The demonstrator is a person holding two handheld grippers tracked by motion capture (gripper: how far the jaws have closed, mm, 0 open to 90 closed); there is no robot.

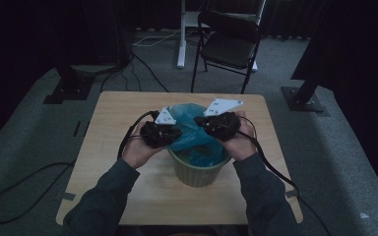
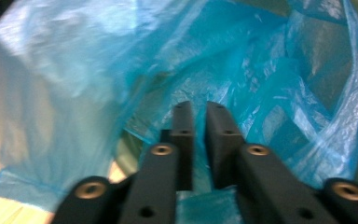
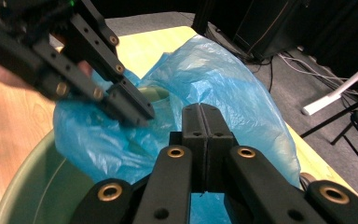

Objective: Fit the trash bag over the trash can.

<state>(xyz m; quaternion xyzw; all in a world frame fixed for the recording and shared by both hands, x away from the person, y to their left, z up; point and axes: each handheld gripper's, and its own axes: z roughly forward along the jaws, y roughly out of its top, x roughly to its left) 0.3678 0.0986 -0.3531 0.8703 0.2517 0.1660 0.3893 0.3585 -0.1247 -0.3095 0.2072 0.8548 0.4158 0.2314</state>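
A green bin [image 1: 197, 173] stands on the wooden table [image 1: 123, 110], lined with a thin blue plastic bag [image 1: 189, 125] that billows above its rim. My left gripper [image 1: 173, 133] hangs over the bin's left side. In the left gripper view its jaws [image 2: 200, 114] stand almost together, with blue film [image 2: 74, 70] in the narrow slit. My right gripper [image 1: 203, 122] is over the right side, its jaws [image 3: 206, 112] pressed tight together at the bag [image 3: 223, 70]. In that view the left gripper [image 3: 137, 109] nips a fold of the bag above the bin's rim [image 3: 32, 186].
A black folding chair [image 1: 229, 44] and a white desk leg [image 1: 181, 44] stand beyond the table's far edge. Cables [image 1: 24, 187] trail over the grey carpet on the left. Dark stands flank the table on both sides.
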